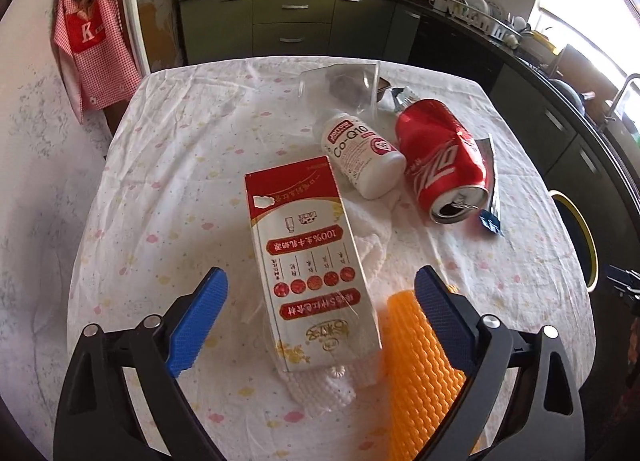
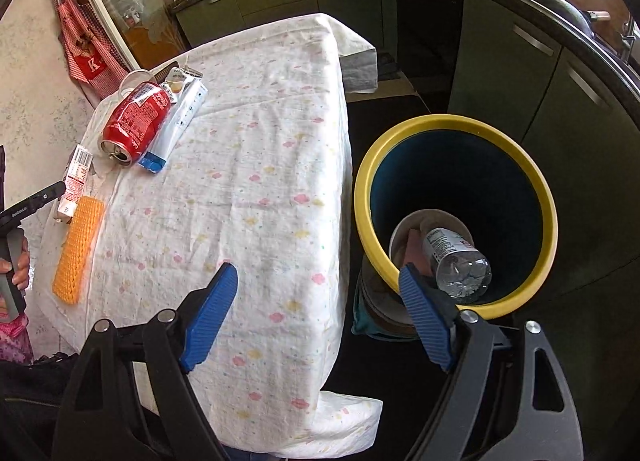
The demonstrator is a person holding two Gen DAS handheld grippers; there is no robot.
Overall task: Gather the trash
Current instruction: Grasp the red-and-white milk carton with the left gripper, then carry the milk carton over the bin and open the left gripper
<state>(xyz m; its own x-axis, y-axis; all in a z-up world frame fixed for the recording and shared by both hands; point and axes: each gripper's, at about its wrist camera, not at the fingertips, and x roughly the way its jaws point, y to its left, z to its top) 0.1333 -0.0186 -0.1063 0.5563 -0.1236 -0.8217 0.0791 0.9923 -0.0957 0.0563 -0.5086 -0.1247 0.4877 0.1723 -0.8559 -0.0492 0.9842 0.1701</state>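
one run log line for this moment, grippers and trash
left gripper: open over milk carton | right gripper: open, empty | bin: holds bottle

Carton (image 1: pixel 312 261) lying on the table (image 1: pixel 168 189), can (image 1: pixel 440 157) beyond it beside the pill bottle (image 1: pixel 362 153); bin (image 2: pixel 456 217) sitting right of the table, holding a bottle (image 2: pixel 460 261).

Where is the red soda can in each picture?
Left wrist view: the red soda can lies on its side right of centre, beside the white Co-Q10 bottle.
Right wrist view: the can lies upper left, on the table's far side.
Shared landmark: the orange foam net on the tablecloth.
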